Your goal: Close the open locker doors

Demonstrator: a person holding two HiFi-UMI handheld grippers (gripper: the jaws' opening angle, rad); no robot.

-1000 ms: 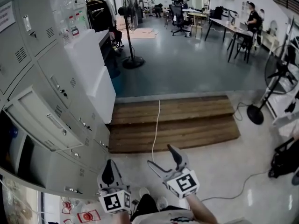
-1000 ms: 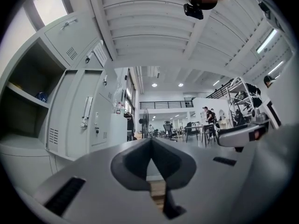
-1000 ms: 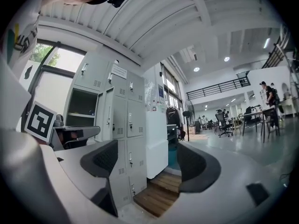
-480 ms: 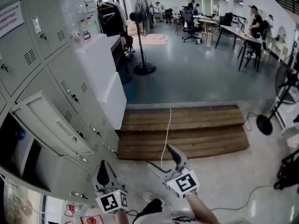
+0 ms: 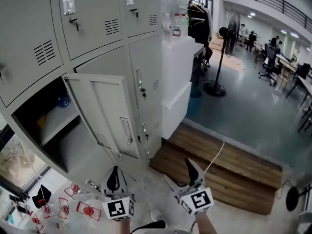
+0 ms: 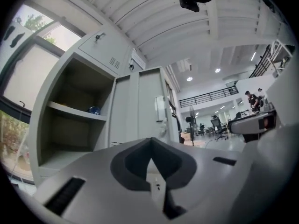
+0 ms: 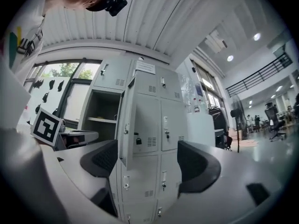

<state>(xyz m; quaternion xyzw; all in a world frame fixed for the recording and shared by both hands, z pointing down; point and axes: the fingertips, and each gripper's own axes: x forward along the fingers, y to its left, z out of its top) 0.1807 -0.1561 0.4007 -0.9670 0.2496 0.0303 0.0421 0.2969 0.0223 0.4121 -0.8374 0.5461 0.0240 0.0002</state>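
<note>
Left claw (image 5: 113, 175) was pinched shut and empty, right claw (image 5: 180, 175) spread wide and empty, open locker door (image 5: 105, 113) stood at 11 o'clock, wooden step (image 5: 219, 169) showed in head view alone

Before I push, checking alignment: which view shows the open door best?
Head view: the open door shows its whole face. Right gripper view catches it nearly edge-on; left gripper view shows mainly the compartment.

A wooden platform (image 5: 234, 174) lies on the grey floor (image 5: 243, 106) at lower right, with a white cable (image 5: 216, 155) trailing across its boards. At left, the shelf (image 5: 61, 122) inside the open locker (image 5: 78, 145) carries a small blue object (image 5: 62, 101).
</note>
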